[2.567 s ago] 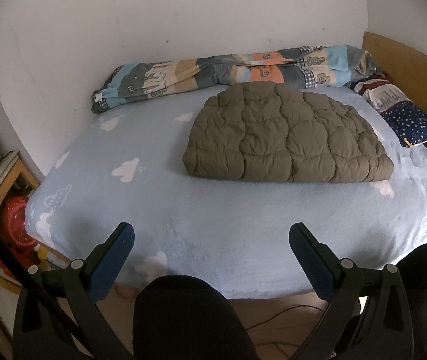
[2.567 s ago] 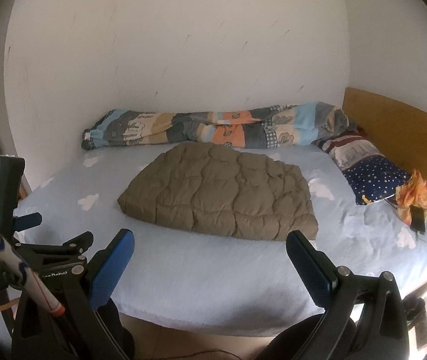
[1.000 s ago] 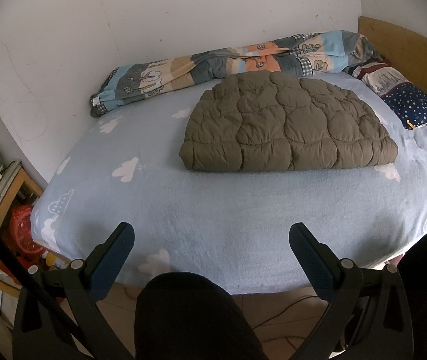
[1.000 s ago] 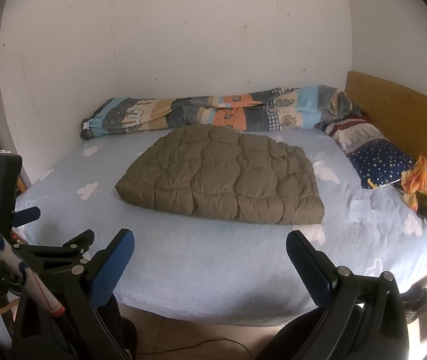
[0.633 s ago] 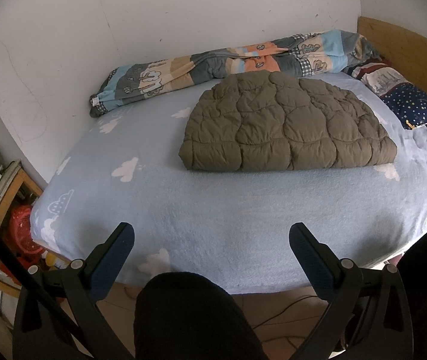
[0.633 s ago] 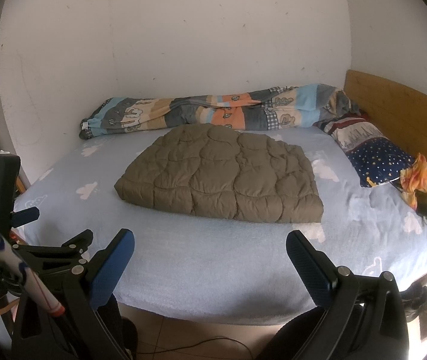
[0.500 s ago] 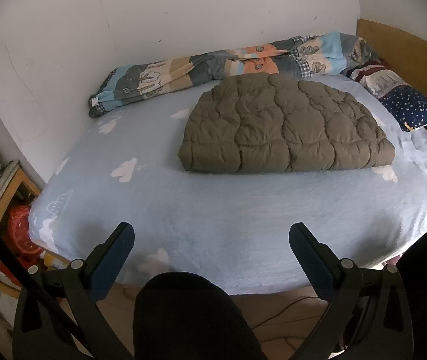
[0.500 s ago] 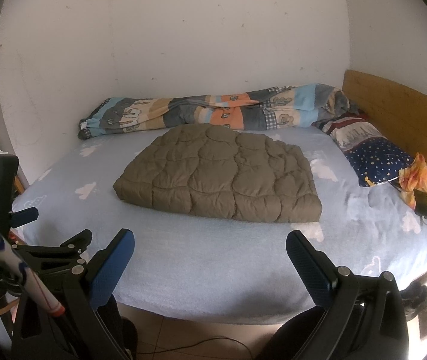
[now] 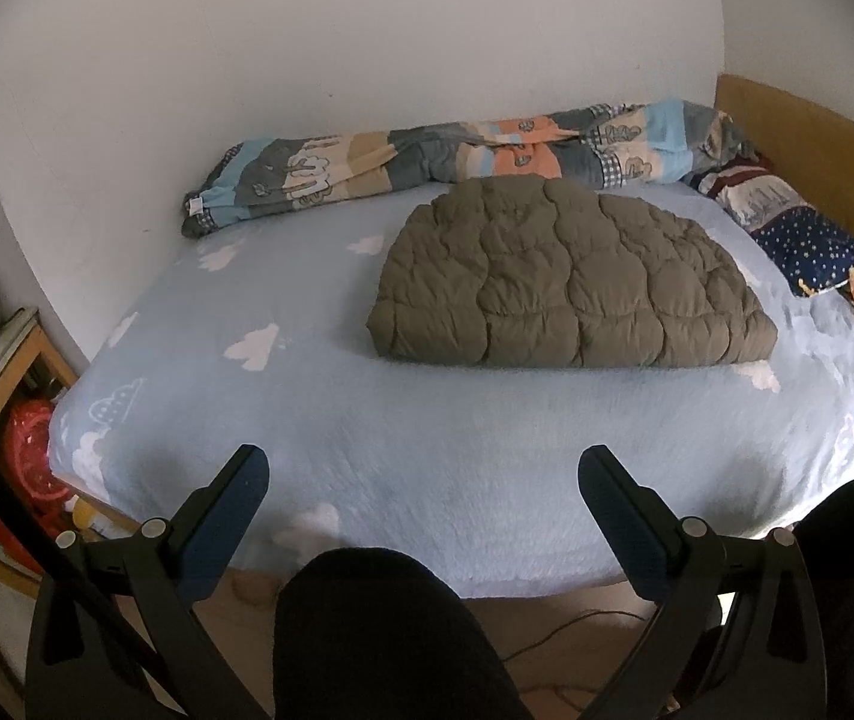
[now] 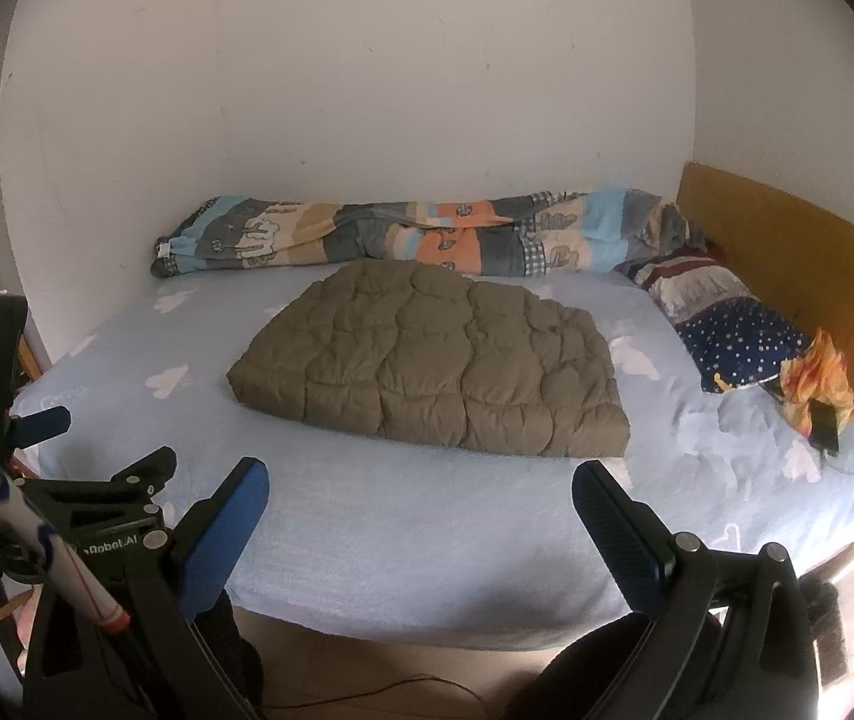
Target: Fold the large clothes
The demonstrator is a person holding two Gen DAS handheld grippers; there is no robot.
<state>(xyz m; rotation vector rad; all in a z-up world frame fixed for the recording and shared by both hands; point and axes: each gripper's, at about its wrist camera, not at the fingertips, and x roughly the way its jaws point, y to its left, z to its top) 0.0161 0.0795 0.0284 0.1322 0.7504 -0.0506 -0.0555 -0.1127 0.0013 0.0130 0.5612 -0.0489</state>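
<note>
An olive quilted puffer garment [image 9: 565, 288] [image 10: 433, 360] lies folded into a flat bundle in the middle of the bed, on a light blue sheet with white clouds [image 9: 427, 438] [image 10: 427, 516]. My left gripper [image 9: 423, 468] hangs open over the bed's near edge, well short of the garment, nothing between its blue-padded fingers. My right gripper [image 10: 420, 480] is likewise open and empty, back from the garment's near edge. The left gripper's body [image 10: 66, 516] shows at the lower left of the right wrist view.
A rolled patterned duvet [image 9: 457, 156] [image 10: 420, 234] lies along the wall behind the garment. A starred pillow [image 10: 733, 330], an orange cloth [image 10: 823, 378] and a dark phone [image 10: 824, 420] sit by the wooden headboard [image 10: 787, 252]. A wooden shelf with red items [image 9: 12, 420] stands left of the bed.
Both grippers stay open and empty. The views have tilted up slightly, so the bed and garment sit a little lower in frame; the garment itself has not moved.
</note>
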